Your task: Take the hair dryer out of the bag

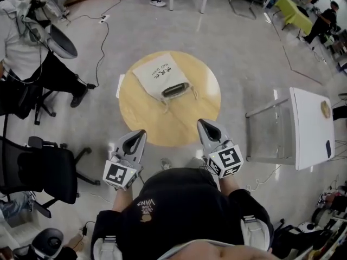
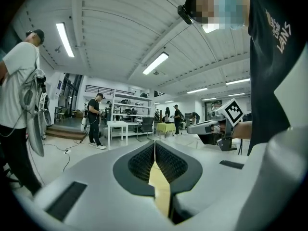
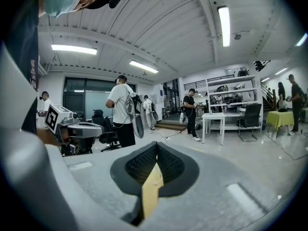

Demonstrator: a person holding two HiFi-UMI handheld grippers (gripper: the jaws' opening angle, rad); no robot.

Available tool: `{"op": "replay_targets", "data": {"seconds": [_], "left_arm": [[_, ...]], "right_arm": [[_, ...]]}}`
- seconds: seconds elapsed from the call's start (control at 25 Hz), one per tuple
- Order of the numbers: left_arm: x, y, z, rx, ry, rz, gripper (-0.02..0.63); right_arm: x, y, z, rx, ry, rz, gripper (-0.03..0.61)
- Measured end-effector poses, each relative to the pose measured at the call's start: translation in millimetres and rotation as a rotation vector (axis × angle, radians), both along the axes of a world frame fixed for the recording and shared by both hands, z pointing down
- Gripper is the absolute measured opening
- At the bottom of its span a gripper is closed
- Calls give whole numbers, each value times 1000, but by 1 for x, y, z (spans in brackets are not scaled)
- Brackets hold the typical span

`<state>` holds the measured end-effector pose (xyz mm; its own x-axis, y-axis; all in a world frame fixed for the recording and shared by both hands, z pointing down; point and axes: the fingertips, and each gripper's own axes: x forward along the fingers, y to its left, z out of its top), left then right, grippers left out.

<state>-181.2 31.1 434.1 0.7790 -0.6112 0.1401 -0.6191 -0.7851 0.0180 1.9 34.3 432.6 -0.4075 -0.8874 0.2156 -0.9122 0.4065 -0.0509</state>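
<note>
Facing the bag (image 1: 161,73) on the round worktop (image 1: 142,124) with left hand-held gripper (image 1: 140,136) and right hand-held gripper (image 1: 203,124) closed, empty; best to open first, pin cloth, grasp hair dryer (image 1: 175,90) showing at its mouth.

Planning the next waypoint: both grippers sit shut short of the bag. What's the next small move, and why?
Probably carry the left gripper and right gripper forward to the bag, jaws opening on the way. Both are shut and empty at the near edge of the table, apart from the bag, whose dark mouth faces them.
</note>
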Motion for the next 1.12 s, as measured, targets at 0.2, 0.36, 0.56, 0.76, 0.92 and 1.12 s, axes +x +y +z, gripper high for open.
{"op": "replay_targets", "data": {"seconds": [0.2,0.36,0.56,0.76,0.92,1.12], "left_arm": [[-2,-8,7,-14,-15,40,11],[9,-16,13,-15,-9,68,11],[24,-32,15,-16,-14,72,11],[39,-52,29,-20,-44,45,11],[50,-72,45,-33,-64,3,11],[57,-97,68,-72,-105,-61,11]], "right_arm": [[-6,3,2,-2,-2,40,-2],[3,1,3,-4,-1,62,-2],[17,-12,5,0,-7,72,-2],[34,-30,10,30,-12,70,-2],[49,-47,14,35,-25,75,-2],[62,-68,21,22,-25,68,-2]]}}
